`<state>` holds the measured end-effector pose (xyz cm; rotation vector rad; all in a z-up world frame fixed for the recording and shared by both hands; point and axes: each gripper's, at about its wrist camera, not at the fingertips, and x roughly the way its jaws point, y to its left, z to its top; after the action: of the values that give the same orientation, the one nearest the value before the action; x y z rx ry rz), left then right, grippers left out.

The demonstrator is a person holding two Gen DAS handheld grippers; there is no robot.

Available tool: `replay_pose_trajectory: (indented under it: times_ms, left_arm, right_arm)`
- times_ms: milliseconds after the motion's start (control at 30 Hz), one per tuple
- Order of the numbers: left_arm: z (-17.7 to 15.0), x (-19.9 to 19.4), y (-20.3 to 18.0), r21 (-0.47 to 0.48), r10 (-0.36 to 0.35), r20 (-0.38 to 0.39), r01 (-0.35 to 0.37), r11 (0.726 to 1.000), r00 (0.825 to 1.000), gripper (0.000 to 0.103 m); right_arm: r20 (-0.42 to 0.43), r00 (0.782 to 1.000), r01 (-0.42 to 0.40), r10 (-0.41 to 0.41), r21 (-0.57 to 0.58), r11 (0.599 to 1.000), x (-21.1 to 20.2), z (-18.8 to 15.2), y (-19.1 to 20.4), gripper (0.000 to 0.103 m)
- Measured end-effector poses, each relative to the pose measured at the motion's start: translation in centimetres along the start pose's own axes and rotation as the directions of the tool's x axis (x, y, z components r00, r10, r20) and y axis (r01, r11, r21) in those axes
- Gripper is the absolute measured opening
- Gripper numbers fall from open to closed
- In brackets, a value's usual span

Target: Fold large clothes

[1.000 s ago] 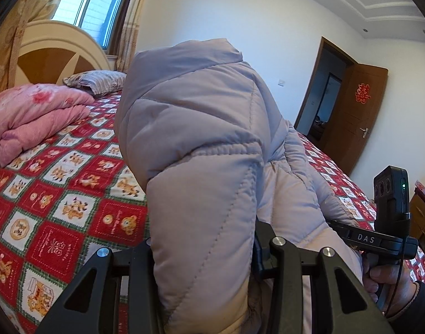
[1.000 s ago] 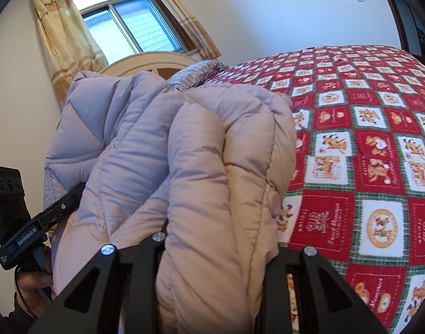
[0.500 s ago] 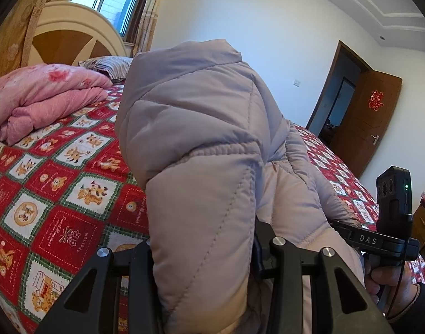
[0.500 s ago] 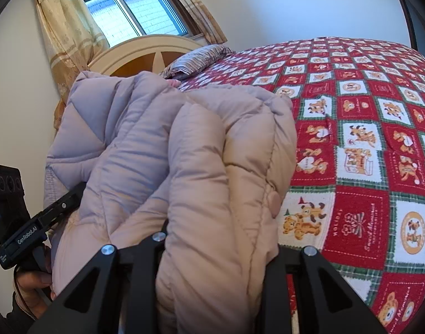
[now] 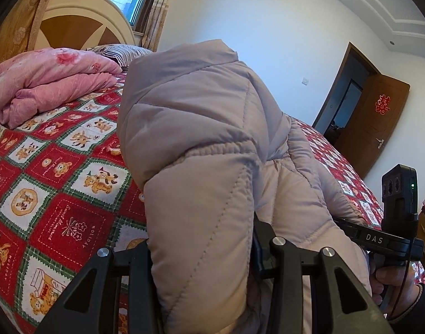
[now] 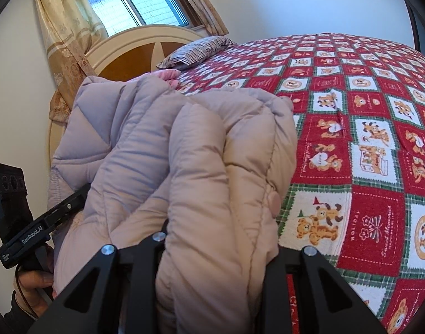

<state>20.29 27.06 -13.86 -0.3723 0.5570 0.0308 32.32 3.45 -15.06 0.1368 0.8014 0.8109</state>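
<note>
My left gripper (image 5: pixel 201 272) was clamped on a thick fold of the pale mauve quilted puffer jacket (image 5: pixel 212 144), and my right gripper (image 6: pixel 215 272) gripped another bunched fold of it (image 6: pixel 201 167). The jacket hung raised between them above the red teddy-bear bedspread (image 6: pixel 365 139). In the left view, a folded pink quilt (image 5: pixel 51 83) lay at ten o'clock, a striped pillow (image 5: pixel 120 53) beyond it, and a brown door (image 5: pixel 379 117) stood at two o'clock.

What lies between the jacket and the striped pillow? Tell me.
In the left wrist view, the folded pink quilt and bare bedspread lie between the held jacket and the pillow.
</note>
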Motion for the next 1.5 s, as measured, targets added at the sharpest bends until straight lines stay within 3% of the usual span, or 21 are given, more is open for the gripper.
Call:
replay_pose_trajectory:
  times_ms: [133, 233, 300, 700, 967, 1333, 1500]
  left_arm:
    - [-0.1, 0.4, 0.4, -0.003, 0.011, -0.013, -0.011, 1.0, 1.0, 0.041]
    - [-0.3, 0.8, 0.7, -0.006, 0.029, -0.023, -0.029, 1.0, 0.999, 0.048]
    - [-0.5, 1.2, 1.1, -0.015, 0.051, -0.039, -0.052, 0.999, 0.998, 0.059]
    - [-1.5, 2.5, 2.7, -0.066, 0.143, -0.085, -0.149, 0.987, 0.986, 0.093]
    - [-1.9, 3.3, 3.4, -0.087, 0.166, -0.09, -0.174, 0.981, 0.982, 0.102]
    - [-2.2, 3.5, 3.8, -0.119, 0.156, -0.093, -0.166, 0.979, 0.983, 0.102]
    - [-1.2, -0.1, 2.3, -0.08, 0.256, -0.049, -0.259, 0.963, 0.965, 0.102]
  right_arm:
    - [-0.008, 1.0, 0.005, -0.005, -0.003, 1.0, 0.5, 0.0, 0.0, 0.028]
    - [-0.014, 1.0, 0.009, -0.009, -0.006, 1.0, 0.8, 0.1, 0.0, 0.028]
    - [-0.019, 1.0, 0.014, -0.014, -0.008, 1.0, 1.1, 0.0, -0.1, 0.028]
    - [-0.031, 0.996, 0.087, -0.087, -0.004, 0.996, 2.6, -0.5, -0.4, 0.04]
    - [-0.038, 0.991, 0.126, -0.126, -0.007, 0.992, 3.3, -0.9, -0.7, 0.047]
    - [-0.05, 0.987, 0.151, -0.15, 0.004, 0.989, 4.1, -1.1, -1.1, 0.059]
    - [-0.055, 0.982, 0.179, -0.178, 0.021, 0.984, 2.9, -0.6, -0.8, 0.065]
